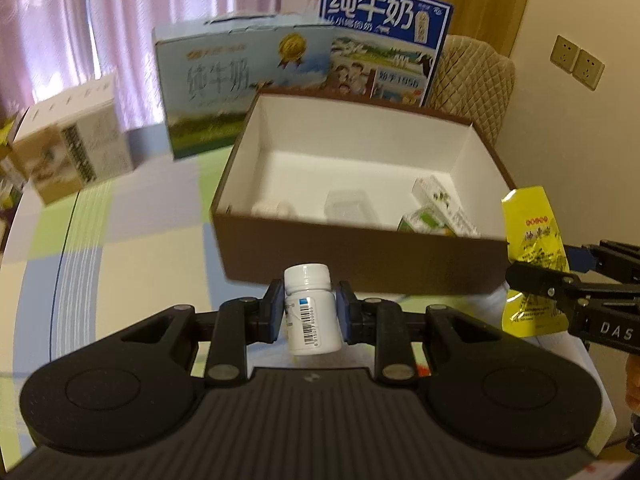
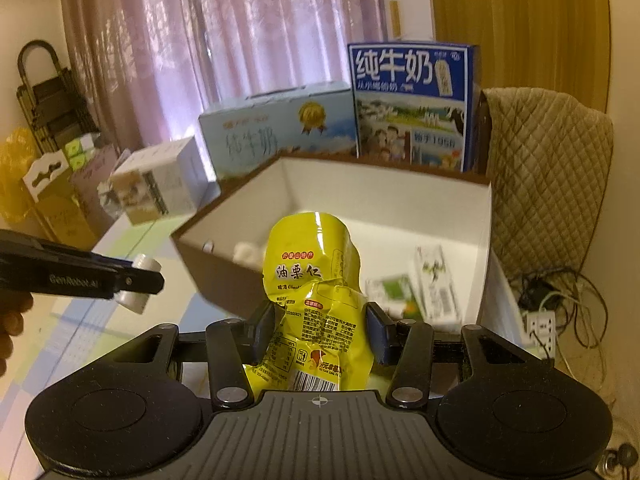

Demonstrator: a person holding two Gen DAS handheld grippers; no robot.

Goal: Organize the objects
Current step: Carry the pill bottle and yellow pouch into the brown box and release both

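Pill bottle (image 1: 311,308) clamped in left tool (image 1: 306,312); yellow packet (image 2: 316,304) in right tool (image 2: 318,330).

We count one white pill bottle (image 1: 310,312) between our left jaws, one yellow snack pouch (image 2: 316,300) between our right, three milk cartons (image 1: 240,84) beyond them.

Large white characters 纯牛奶 on the blue milk carton (image 2: 412,106), standing beyond the right gripper (image 2: 320,330); lower on it, a panel seems to read 1956. The pale blue milk case (image 1: 240,88), beyond the left gripper (image 1: 308,312), shows faint 纯牛奶. The yellow snack packet (image 2: 312,280) between the right gripper's pads reads 油栗仁. "GenRobot.ai" on the left gripper's side; "DAS" on the right's. The white bottle (image 1: 310,312) carries a barcode, digits unreadable.
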